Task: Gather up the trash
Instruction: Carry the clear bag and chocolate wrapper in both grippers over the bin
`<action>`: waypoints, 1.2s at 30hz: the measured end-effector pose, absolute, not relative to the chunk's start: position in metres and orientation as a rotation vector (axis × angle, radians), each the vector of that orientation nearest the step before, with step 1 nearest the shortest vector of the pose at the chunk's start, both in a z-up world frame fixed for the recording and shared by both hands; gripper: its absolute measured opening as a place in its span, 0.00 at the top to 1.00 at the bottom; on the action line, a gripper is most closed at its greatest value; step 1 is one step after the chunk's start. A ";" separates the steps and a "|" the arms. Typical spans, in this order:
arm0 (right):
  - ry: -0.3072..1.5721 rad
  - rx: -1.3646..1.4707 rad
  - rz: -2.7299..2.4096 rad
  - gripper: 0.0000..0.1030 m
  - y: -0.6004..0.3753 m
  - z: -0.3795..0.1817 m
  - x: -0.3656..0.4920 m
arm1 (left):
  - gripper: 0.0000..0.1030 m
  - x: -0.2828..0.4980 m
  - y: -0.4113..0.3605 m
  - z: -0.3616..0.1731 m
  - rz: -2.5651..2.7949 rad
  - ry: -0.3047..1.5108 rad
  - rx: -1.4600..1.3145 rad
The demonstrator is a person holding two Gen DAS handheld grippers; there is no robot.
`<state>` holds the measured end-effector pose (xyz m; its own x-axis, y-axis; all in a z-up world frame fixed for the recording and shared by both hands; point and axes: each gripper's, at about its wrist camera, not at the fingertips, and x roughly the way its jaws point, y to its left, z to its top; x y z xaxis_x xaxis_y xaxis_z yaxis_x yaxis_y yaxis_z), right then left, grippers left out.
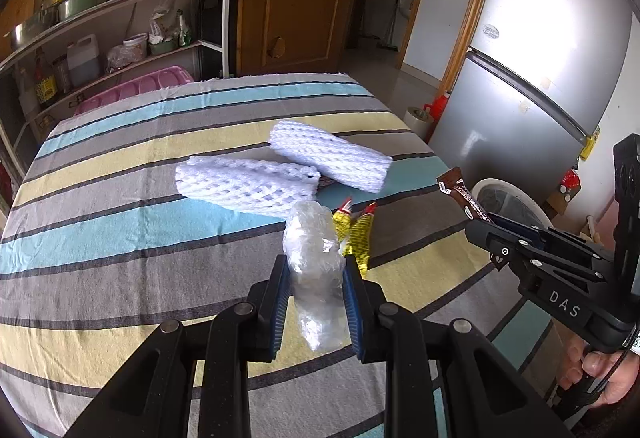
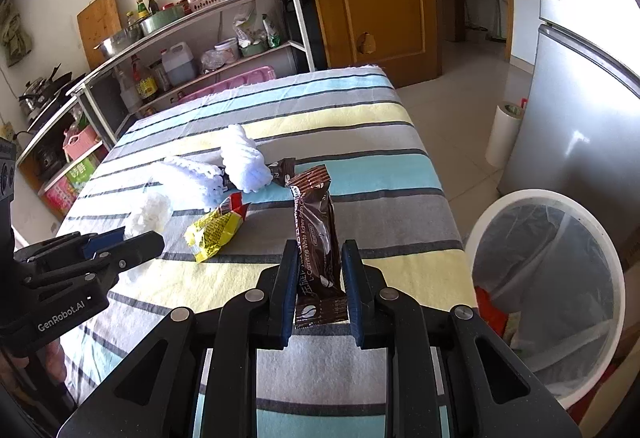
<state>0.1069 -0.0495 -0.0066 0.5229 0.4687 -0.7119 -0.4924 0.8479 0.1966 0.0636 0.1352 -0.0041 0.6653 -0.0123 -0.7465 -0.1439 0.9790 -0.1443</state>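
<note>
Now both pairs of jaws are clamped on a piece of trash. The left gripper (image 1: 316,302) holds a crumpled clear plastic wrap (image 1: 316,262) between its blue pads, and most of the wrap sticks out in front of the fingertips. The right gripper (image 2: 316,290) holds a brown coffee sachet (image 2: 316,234) by its lower end, so the long part stands up and forward, beyond the jaws.

I think two things could go wrong. The plastic wrap is soft and slippery, so it may slide out of the left jaws if the hand swings fast. The sachet is gripped only near one end, so it may tilt or turn between the pads and fall on the floor next to the bin.

The white trash bin (image 2: 612,262), with a thin bag inside, stands on the floor just beside the right edge of the table (image 2: 360,118), near the right gripper. The left gripper must cross further to reach it, and the two tools could bump if they go together.

More trash lies on the striped cloth in front of the jaws: a yellow wrapper (image 2: 214,232) is nearest, then two white foam nets (image 1: 332,158), and a small dark packet (image 2: 285,169) beside them.
</note>
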 end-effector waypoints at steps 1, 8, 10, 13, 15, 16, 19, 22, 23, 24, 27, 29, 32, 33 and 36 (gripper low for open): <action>0.837 -0.027 0.568 0.78 -0.053 -0.004 0.105 | 0.75 0.064 0.131 -0.002 0.070 0.837 -0.187; 0.800 0.009 0.512 0.78 -0.083 0.009 0.098 | 0.75 0.072 0.101 0.008 0.002 0.822 -0.140; 0.794 0.020 0.493 0.78 -0.094 0.011 0.098 | 0.75 0.075 0.091 0.011 -0.020 0.817 -0.125; 0.787 0.035 0.467 0.78 -0.109 0.014 0.096 | 0.75 0.082 0.077 0.014 -0.051 0.811 -0.107; 0.783 0.044 0.450 0.78 -0.117 0.016 0.097 | 0.75 0.086 0.068 0.015 -0.069 0.811 -0.096; 0.781 0.047 0.443 0.78 -0.121 0.017 0.097 | 0.75 0.087 0.064 0.016 -0.078 0.809 -0.090; 0.776 0.063 0.418 0.78 -0.133 0.018 0.097 | 0.75 0.092 0.050 0.018 -0.100 0.807 -0.074; 0.770 0.076 0.400 0.78 -0.143 0.021 0.095 | 0.75 0.096 0.038 0.020 -0.122 0.802 -0.057; 0.769 0.080 0.393 0.78 -0.146 0.021 0.095 | 0.75 0.097 0.034 0.021 -0.128 0.799 -0.050; 0.767 0.085 0.387 0.78 -0.149 0.022 0.094 | 0.75 0.099 0.030 0.022 -0.133 0.796 -0.047; 0.762 0.096 0.363 0.78 -0.160 0.023 0.092 | 0.75 0.103 0.018 0.023 -0.155 0.794 -0.031; 0.758 0.104 0.347 0.78 -0.168 0.024 0.090 | 0.75 0.106 0.010 0.023 -0.171 0.795 -0.022; 0.757 0.113 0.324 0.78 -0.177 0.024 0.087 | 0.75 0.110 -0.001 0.023 -0.191 0.795 -0.011; 0.756 0.115 0.316 0.78 -0.181 0.024 0.087 | 0.75 0.112 -0.004 0.024 -0.198 0.794 -0.007; 0.753 0.126 0.286 0.78 -0.194 0.024 0.085 | 0.75 0.117 -0.016 0.024 -0.222 0.790 0.002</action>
